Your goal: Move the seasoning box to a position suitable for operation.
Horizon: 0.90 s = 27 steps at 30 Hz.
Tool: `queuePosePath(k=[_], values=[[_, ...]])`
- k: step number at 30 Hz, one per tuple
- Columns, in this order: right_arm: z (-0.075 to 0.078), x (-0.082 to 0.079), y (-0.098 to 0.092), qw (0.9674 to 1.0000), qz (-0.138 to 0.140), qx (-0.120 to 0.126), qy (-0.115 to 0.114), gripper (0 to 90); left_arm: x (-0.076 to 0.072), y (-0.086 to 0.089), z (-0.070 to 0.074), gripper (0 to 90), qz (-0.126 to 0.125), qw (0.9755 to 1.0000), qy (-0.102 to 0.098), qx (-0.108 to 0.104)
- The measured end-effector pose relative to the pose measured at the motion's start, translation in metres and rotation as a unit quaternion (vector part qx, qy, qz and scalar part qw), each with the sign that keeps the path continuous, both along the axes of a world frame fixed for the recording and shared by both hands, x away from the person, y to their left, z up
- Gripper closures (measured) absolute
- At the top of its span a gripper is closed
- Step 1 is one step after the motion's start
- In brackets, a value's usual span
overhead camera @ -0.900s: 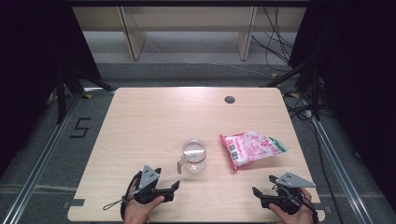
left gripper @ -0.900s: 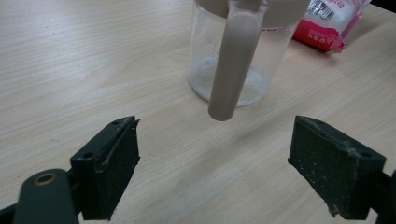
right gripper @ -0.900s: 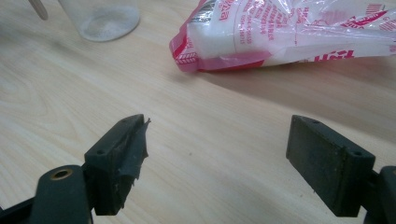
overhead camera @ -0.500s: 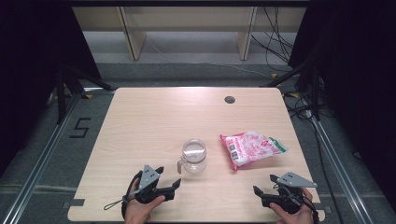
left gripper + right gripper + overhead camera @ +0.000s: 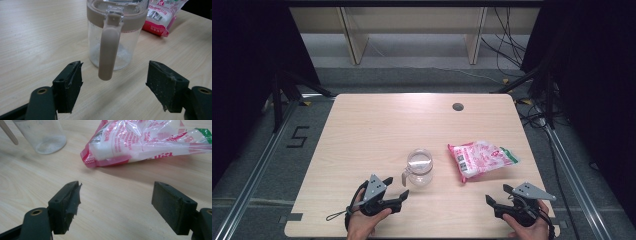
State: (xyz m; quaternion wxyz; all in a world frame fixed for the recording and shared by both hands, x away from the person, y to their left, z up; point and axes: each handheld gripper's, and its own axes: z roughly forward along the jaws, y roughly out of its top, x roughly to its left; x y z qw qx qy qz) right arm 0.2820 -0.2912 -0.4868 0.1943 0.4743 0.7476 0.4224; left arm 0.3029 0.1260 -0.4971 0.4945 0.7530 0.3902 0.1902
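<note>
A clear glass jar [image 5: 419,167] with a brown collar and brown handle stands upright at the table's middle front; its handle [image 5: 108,50] faces my left gripper [image 5: 115,80], whose jaws stand open just short of it. A pink and white plastic bag [image 5: 482,157] of white powder lies to the jar's right. My right gripper [image 5: 116,202] is open near the front right edge, pointing at the bag [image 5: 142,141], with bare table between its jaws. In the high view the left gripper [image 5: 401,192] and right gripper [image 5: 493,200] rest low in the person's hands.
A light wooden table [image 5: 377,130] has a dark round grommet hole [image 5: 457,106] near its back right. Black curtains and metal floor rails flank the table. Cables lie on the floor at the back right.
</note>
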Motion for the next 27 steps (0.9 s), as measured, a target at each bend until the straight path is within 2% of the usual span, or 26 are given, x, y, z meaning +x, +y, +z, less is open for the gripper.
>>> queuePosePath(k=[1, 2, 3, 7, 10, 11, 13, 16, 18, 19, 20, 22, 24, 25, 26, 27], values=[[0.000, 0.000, -0.001, 1.0000, 0.002, 0.001, -0.001, 24.0, 0.002, -0.001, 0.000, 31.2, 0.000, 1.0000, -0.004, -0.004], [0.001, -0.003, 0.001, 0.9999, -0.005, 0.011, 0.009, 24.1, 0.003, -0.002, 0.001, 36.5, 0.002, 0.9999, -0.016, -0.002], [0.001, -0.002, -0.001, 1.0000, 0.005, 0.006, -0.002, 24.7, 0.002, -0.004, 0.002, 43.7, 0.008, 0.9997, -0.024, -0.002], [0.003, -0.003, -0.003, 0.9996, 0.015, -0.004, -0.023, 25.2, 0.009, -0.009, 0.003, 45.8, 0.002, 0.9995, -0.028, 0.010], [0.002, -0.003, -0.002, 0.9996, 0.019, -0.007, -0.020, 25.3, 0.011, -0.012, 0.002, 53.1, 0.001, 0.9994, -0.033, 0.014], [0.002, -0.003, -0.001, 0.9997, 0.019, -0.003, -0.018, 25.3, 0.012, -0.013, 0.001, 56.0, -0.003, 0.9989, -0.040, 0.023], [0.001, -0.002, -0.001, 0.9996, 0.022, -0.006, -0.018, 25.3, 0.014, -0.013, -0.001, 59.7, -0.009, 0.9986, -0.049, 0.019], [0.001, -0.002, 0.000, 0.9996, 0.022, -0.007, -0.018, 25.3, 0.017, -0.011, -0.002, 68.5, -0.008, 0.9977, -0.057, 0.038], [0.001, -0.002, 0.000, 0.9996, 0.023, -0.006, -0.018, 25.3, 0.019, -0.012, -0.002, 70.4, -0.013, 0.9979, -0.054, 0.033], [0.001, -0.002, 0.000, 0.9996, 0.023, -0.006, -0.018, 25.3, 0.019, -0.013, -0.002, 71.3, -0.014, 0.9974, -0.060, 0.038], [0.001, -0.004, 0.002, 0.9999, 0.012, 0.005, -0.003, 25.3, 0.019, -0.013, -0.002, 71.3, -0.012, 0.9973, -0.060, 0.042], [0.002, -0.005, 0.003, 0.9998, 0.014, 0.012, -0.001, 25.4, 0.021, -0.012, -0.001, 71.4, -0.010, 0.9973, -0.058, 0.044], [0.002, -0.005, 0.003, 0.9998, 0.016, 0.011, 0.000, 25.4, 0.024, -0.010, -0.001, 71.8, -0.006, 0.9971, -0.059, 0.048], [0.001, -0.004, 0.003, 0.9999, 0.013, 0.006, -0.002, 25.4, 0.025, -0.010, -0.002, 71.8, 0.000, 0.9974, -0.058, 0.044], [0.001, -0.004, 0.003, 0.9999, 0.012, 0.008, -0.002, 25.4, 0.027, -0.008, -0.001, 72.0, 0.002, 0.9970, -0.058, 0.050], [0.001, -0.003, 0.002, 0.9999, 0.015, 0.005, -0.007, 25.4, 0.032, -0.006, -0.002, 72.1, 0.005, 0.9972, -0.059, 0.046]])
